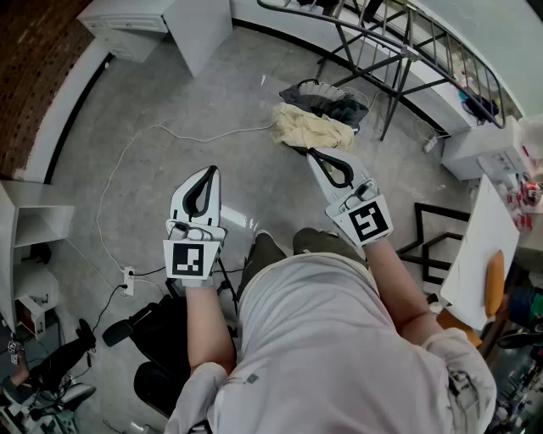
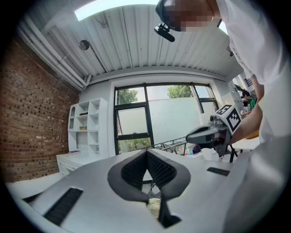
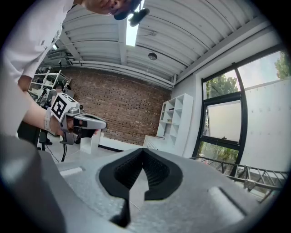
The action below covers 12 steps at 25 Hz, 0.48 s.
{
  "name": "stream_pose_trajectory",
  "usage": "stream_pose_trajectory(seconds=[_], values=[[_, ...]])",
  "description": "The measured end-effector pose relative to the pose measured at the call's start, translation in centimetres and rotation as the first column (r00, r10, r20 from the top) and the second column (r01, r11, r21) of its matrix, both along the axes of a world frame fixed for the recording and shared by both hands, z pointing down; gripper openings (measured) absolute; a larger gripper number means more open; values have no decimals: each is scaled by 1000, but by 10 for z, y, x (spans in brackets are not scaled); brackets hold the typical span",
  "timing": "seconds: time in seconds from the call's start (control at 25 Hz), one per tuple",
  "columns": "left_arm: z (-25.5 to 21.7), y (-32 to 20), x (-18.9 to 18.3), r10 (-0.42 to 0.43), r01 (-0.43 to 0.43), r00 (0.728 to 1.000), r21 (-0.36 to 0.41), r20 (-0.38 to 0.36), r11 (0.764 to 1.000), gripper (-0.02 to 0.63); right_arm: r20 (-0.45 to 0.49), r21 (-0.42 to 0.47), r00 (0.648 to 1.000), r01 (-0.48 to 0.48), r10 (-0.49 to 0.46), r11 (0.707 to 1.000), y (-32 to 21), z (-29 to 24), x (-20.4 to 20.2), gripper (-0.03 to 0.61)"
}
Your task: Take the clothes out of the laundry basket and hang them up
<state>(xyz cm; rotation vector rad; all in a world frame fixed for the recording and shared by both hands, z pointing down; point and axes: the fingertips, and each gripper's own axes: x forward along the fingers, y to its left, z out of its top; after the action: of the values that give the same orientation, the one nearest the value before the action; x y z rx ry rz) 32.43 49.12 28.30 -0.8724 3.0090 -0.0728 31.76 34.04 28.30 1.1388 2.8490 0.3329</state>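
A yellow garment (image 1: 310,129) lies on the concrete floor, half spilling from a laundry basket (image 1: 316,87) of dark clothes (image 1: 339,108) under the drying rack (image 1: 399,42). My right gripper (image 1: 312,155) is held level, its tip just short of the yellow garment, jaws shut and empty. Further left, my left gripper (image 1: 210,171) is over bare floor, also shut with nothing in it. The left gripper view shows its closed jaws (image 2: 146,152) with the right gripper (image 2: 207,134) beyond. In the right gripper view the jaws (image 3: 143,152) meet, and the left gripper (image 3: 84,122) shows at left.
A white cable (image 1: 170,136) runs across the floor to a power strip (image 1: 129,280). White cabinets (image 1: 161,21) stand at the back left, and a black chair (image 1: 153,339) at my left. At right are a black frame (image 1: 437,246) and a white table (image 1: 479,246).
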Motion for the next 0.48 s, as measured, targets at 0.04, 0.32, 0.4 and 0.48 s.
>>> stream_pose_trajectory(seconds=[0.04,0.32,0.4,0.48], values=[[2,2,-1,12,-12,1000,-4,-2,1000,0,-1,2,1000,-9,9,1000,3,1,0,6],[23,14,-18,28,-28,999,-18,-43,999,0,-80,195,996,58,-43,979,14,37,-3,6],[34,14,-25,24,-26,997,-27,-67,999,0,-93,245,995,55,-33,968,9,46,-6,6],[43,10,-35,28,-31,996,-38,-84,999,1,-116,289,993,49,-16,956,2,58,-12,6]])
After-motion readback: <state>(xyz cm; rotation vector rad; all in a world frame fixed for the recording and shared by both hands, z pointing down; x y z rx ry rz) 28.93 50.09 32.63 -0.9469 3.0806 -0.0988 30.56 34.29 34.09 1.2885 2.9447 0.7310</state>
